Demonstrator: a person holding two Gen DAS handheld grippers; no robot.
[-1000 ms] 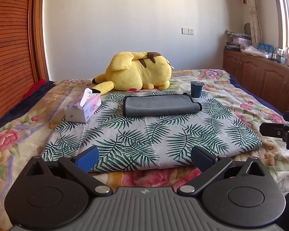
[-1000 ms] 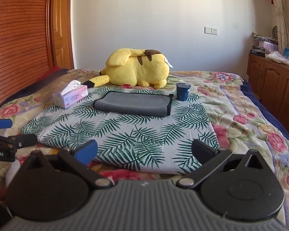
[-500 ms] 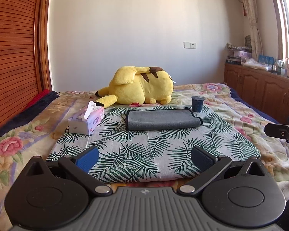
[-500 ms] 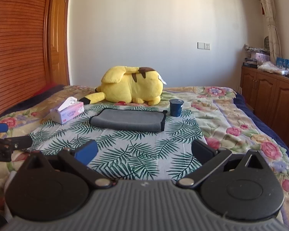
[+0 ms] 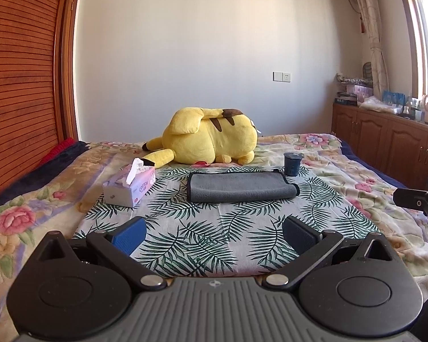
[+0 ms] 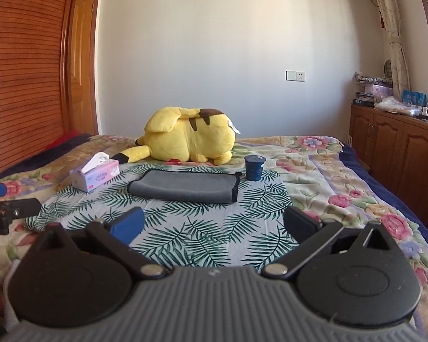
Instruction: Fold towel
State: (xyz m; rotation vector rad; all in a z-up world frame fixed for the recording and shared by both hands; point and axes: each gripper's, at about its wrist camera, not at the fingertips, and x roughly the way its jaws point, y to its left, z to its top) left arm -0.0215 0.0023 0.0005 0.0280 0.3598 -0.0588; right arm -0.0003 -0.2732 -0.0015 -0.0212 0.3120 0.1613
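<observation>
A grey towel (image 5: 239,187) lies folded into a flat rectangle on a palm-leaf cloth (image 5: 214,228) spread over the bed; it also shows in the right wrist view (image 6: 182,185). My left gripper (image 5: 214,232) is open and empty, well short of the towel, above the cloth's near part. My right gripper (image 6: 214,225) is open and empty, also well back from the towel. The right gripper's tip (image 5: 413,199) shows at the right edge of the left wrist view, and the left gripper's tip (image 6: 11,209) at the left edge of the right wrist view.
A yellow plush toy (image 5: 211,139) lies behind the towel. A tissue box (image 5: 129,186) stands left of the towel and a dark blue cup (image 5: 292,164) at its far right corner. A slatted wooden wall (image 5: 20,85) is on the left, wooden cabinets (image 5: 385,139) on the right.
Both grippers have tilted up and drawn back a little, so the towel and bed sit lower in view and more wall shows. The towel has not moved. Both grippers stay open.
</observation>
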